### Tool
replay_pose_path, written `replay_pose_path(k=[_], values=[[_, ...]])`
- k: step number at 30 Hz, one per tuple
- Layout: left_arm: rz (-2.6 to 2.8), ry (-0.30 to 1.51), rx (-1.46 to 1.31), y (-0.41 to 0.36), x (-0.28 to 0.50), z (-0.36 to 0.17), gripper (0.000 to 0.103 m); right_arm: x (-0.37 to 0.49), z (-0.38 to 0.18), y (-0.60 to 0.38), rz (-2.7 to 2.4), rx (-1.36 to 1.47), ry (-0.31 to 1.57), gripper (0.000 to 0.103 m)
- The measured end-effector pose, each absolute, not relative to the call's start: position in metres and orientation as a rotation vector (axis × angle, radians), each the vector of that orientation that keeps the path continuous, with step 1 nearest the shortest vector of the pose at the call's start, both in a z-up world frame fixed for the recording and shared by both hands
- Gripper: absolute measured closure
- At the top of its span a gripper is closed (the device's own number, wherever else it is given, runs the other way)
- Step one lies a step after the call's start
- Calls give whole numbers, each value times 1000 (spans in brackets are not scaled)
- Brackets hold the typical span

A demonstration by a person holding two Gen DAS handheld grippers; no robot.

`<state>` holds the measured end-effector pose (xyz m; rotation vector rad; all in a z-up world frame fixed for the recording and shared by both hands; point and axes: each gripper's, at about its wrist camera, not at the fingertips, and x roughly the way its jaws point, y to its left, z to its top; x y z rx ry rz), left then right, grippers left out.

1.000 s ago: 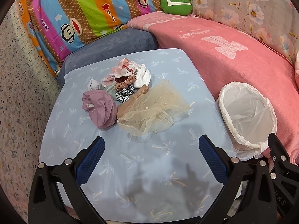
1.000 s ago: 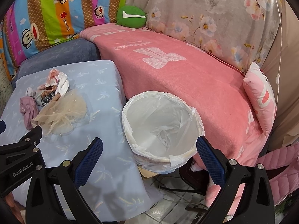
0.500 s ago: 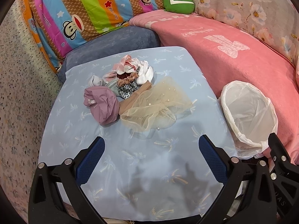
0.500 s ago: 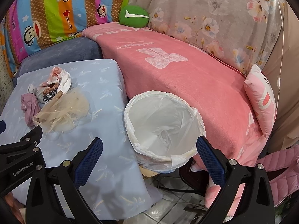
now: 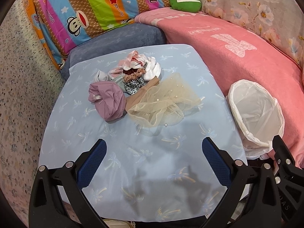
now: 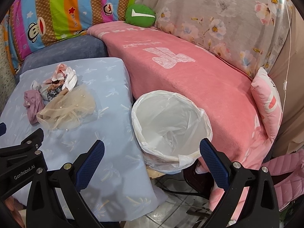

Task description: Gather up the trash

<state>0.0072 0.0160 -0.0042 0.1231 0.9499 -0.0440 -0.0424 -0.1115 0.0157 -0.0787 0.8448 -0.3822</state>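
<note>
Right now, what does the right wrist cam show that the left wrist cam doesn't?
Right wrist only: the pink cushion at the sofa's far end, a pink quilted jacket, tiled floor, and the bin liner's bottom.

Left wrist only: the speckled wall covering beside the table.

Both: the white-lined trash bin, the pile of fabric scraps on the blue palm-print table, the green round cushion, and both grippers open, left, right.

L gripper (image 5: 153, 150): jaws wide apart, nothing between the blue pads (image 5: 91, 163), pointing fwd and down. R gripper (image 6: 152, 152): same, jaws spread wide, empty, just beside L and level w/ it.
</note>
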Motion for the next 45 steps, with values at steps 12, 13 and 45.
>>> replay_pose_path(k=[12,13,45], values=[[-53,943,128,16,8,-2,7,-42,17,-112,-387,-78,843,6],[-57,942,131,16,8,-1,7,-42,18,-112,-389,-78,841,6],[-99,904,68,81,66,-26,7,8,16,-78,-331,-18,747,6]])
